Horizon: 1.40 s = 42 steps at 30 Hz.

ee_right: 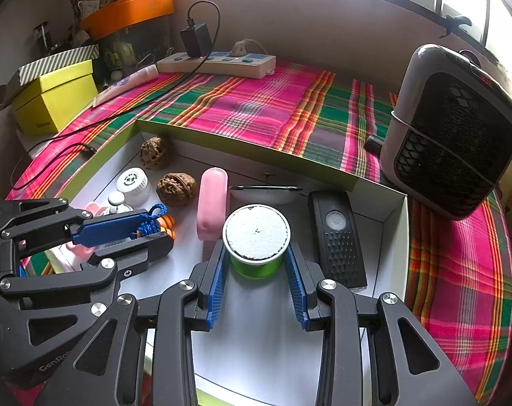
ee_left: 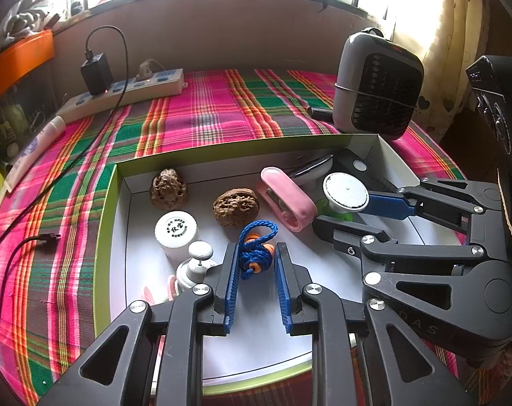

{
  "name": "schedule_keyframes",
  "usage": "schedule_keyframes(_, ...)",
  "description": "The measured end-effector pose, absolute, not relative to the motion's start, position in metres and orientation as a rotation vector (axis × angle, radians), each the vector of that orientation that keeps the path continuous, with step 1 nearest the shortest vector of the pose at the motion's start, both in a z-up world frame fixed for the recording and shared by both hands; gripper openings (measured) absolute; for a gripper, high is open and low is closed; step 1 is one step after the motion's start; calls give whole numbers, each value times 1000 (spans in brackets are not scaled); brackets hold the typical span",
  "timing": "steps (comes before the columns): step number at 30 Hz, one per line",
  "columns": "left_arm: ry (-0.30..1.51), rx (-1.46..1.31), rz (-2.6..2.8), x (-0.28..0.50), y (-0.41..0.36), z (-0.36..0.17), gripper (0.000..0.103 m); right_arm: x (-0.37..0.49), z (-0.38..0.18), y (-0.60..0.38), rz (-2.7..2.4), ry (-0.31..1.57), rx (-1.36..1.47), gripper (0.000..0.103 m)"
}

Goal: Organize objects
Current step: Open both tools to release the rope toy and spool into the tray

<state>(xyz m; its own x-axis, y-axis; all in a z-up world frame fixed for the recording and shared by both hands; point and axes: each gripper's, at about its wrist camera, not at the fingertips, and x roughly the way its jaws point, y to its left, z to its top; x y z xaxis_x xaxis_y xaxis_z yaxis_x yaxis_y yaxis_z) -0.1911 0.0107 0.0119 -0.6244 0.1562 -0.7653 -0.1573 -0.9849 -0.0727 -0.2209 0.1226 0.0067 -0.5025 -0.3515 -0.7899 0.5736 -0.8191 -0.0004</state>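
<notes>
pink-green plaid cloth [ee_left: 201, 115], blue cord [ee_left: 256, 247], green cup [ee_right: 252, 267]

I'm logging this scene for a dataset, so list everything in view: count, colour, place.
box: 1, white inside, green rim, on cloth
walnuts: 2, brown, box's far left
white jar: 1, beside walnuts
pink case: 1, box centre
blue cord with orange beads: 1, between left pads
green cup: 1, white lid, between right pads
black remote: 1, box's right
heater: 1, grey-black, right of box
power strip: 1, white, far edge
plaid cloth: 1, pink-green
left hand-held gripper: 1, black, blue pads
right hand-held gripper: 1, same, gripping the cup
</notes>
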Motion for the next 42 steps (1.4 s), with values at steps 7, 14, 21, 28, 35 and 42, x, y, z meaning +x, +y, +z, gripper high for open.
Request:
schedule_keyframes(7,-4,-1264,2684,-191,11,12,25,-222,7,124,-2305,348,1131,35)
schedule_keyframes(14,0,-1269,2690,-192,11,11,30,-222,6,125,-2306,342,1132,35)
schedule_keyframes(21,-12,-1278,2687,-189,10,11,37,-221,8,127,-2305,344,1133,36)
schedule_keyframes(28,-17,-1279,2691,-186,8,12,38,-218,10,130,-2315,335,1124,36)
schedule_keyframes(35,-27,-1273,2696,-180,6,15,38,-214,10,135,-2319,311,1131,36)
schedule_keyframes(42,-35,-1254,2707,-170,5,22,38,-209,15,143,-2338,259,1130,36)
